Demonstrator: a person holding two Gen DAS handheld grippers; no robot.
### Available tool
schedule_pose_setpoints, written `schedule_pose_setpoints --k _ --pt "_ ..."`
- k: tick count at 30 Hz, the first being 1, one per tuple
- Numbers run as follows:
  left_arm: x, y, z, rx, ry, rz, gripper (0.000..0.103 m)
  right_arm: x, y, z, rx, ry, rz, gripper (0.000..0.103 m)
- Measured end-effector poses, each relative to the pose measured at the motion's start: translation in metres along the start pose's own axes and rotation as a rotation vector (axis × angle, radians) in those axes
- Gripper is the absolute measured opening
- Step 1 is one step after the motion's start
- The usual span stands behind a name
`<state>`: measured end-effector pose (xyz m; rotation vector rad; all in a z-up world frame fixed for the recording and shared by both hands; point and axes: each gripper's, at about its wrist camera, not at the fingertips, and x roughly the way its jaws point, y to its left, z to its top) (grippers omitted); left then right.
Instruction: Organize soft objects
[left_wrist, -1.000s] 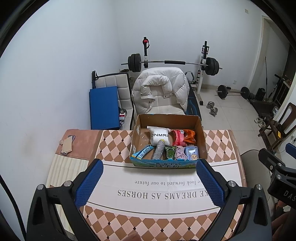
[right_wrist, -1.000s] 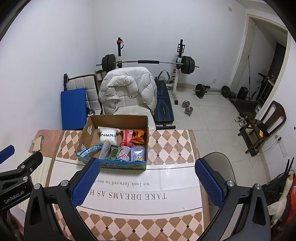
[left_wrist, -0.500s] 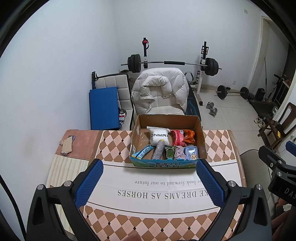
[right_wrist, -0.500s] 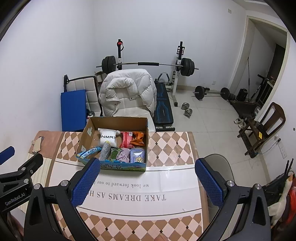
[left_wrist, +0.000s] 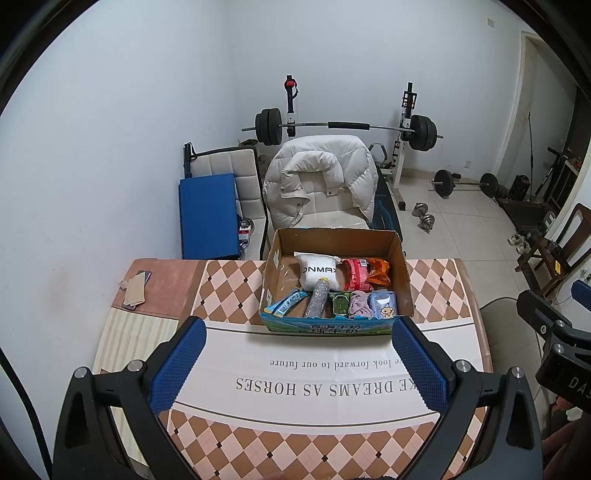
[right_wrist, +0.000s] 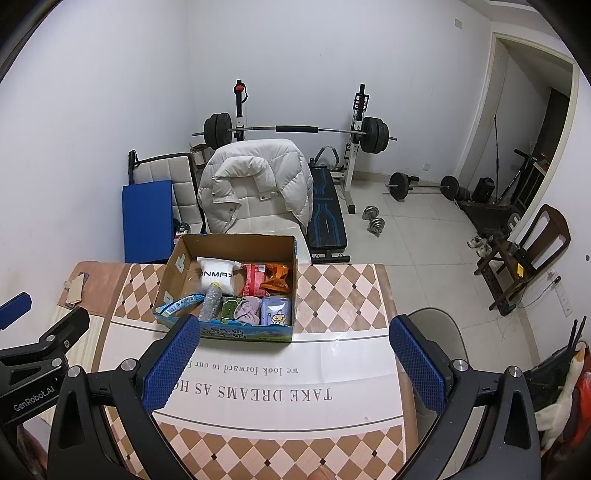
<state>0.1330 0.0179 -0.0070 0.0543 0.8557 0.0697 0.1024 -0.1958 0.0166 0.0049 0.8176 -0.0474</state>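
An open cardboard box (left_wrist: 404, 273) stands at the table's far edge; it also shows in the right wrist view (right_wrist: 173, 269). Inside lie a white pouch (left_wrist: 318, 269), red and orange snack bags (left_wrist: 356, 274), a grey bottle (left_wrist: 318, 297), a green pack (left_wrist: 340, 304), a mauve cloth (left_wrist: 359, 303), a blue tissue pack (left_wrist: 384, 304) and a blue wrapper (left_wrist: 286, 303). My left gripper (left_wrist: 299, 365) is open and empty, above the table before the box. My right gripper (right_wrist: 295, 363) is open and empty, right of the left one.
A checkered tablecloth with a white printed band (left_wrist: 295, 384) covers the table. A phone and a card (left_wrist: 135, 290) lie at the far left corner. Behind the table stand a chair with a white jacket (left_wrist: 321, 181), a blue pad (left_wrist: 208, 214) and a barbell rack (left_wrist: 347, 125).
Both views have shifted only slightly; the box sits a little lower in the right wrist view. Both grippers stay open and empty.
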Motion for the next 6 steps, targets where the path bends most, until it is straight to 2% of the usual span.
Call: schedule_pose_setpoints --k 6 --pt "-0.0050 0.0024 0.0026 -0.001 -0.012 -0.008 0.103 -0.0006 0.0009 -0.0002 0.002 0.000 0.002 0.103"
